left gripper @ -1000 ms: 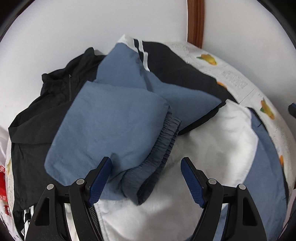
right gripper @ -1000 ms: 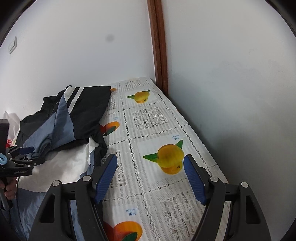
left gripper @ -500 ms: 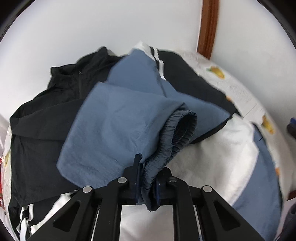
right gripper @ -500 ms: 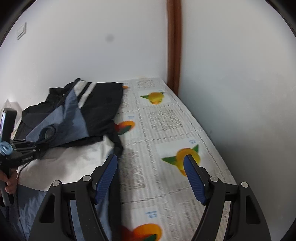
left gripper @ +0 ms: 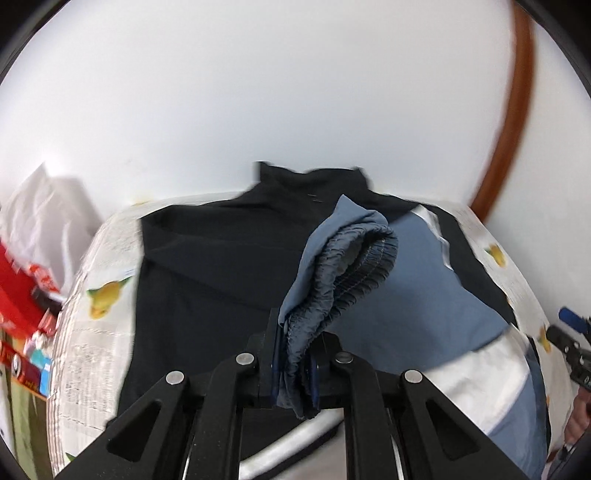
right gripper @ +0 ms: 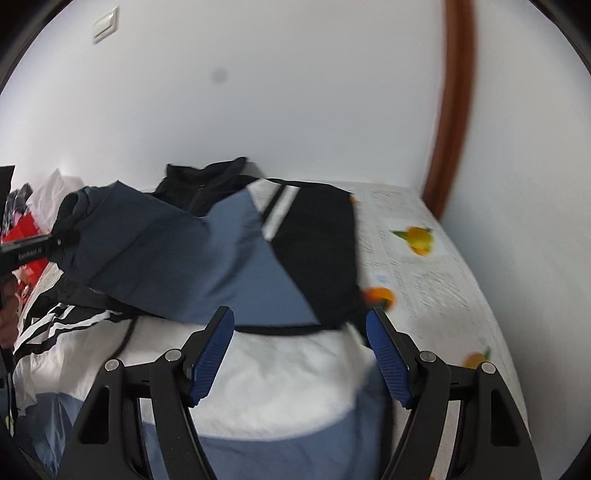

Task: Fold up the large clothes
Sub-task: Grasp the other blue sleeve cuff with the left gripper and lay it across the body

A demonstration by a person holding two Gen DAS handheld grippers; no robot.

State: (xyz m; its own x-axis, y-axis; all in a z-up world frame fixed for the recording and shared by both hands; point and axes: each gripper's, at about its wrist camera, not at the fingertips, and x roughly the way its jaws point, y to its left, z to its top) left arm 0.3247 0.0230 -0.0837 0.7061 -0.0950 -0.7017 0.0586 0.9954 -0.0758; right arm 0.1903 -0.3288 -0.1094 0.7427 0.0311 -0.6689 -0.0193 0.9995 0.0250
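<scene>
A large black, blue and white jacket [right gripper: 280, 254] lies spread on the bed; it also shows in the left wrist view [left gripper: 207, 280]. My left gripper [left gripper: 293, 363] is shut on the elastic cuff [left gripper: 343, 273] of the blue sleeve and holds it lifted above the jacket's black part. In the right wrist view the left gripper [right gripper: 55, 242] holds the raised sleeve [right gripper: 147, 258] at the far left. My right gripper [right gripper: 301, 358] is open and empty, just above the jacket's white panel [right gripper: 258, 384] near its black piping.
The bed has a white sheet printed with oranges [right gripper: 417, 236]. White walls and a brown wooden strip [right gripper: 450, 110] stand behind. A white bag and red packaging [left gripper: 33, 258] sit at the bed's left end. A light switch [right gripper: 105, 24] is on the wall.
My left gripper closed on the sleeve cuff, then lifted it and carried it left across the jacket. My right gripper swung left from the bare sheet to over the jacket's white panel.
</scene>
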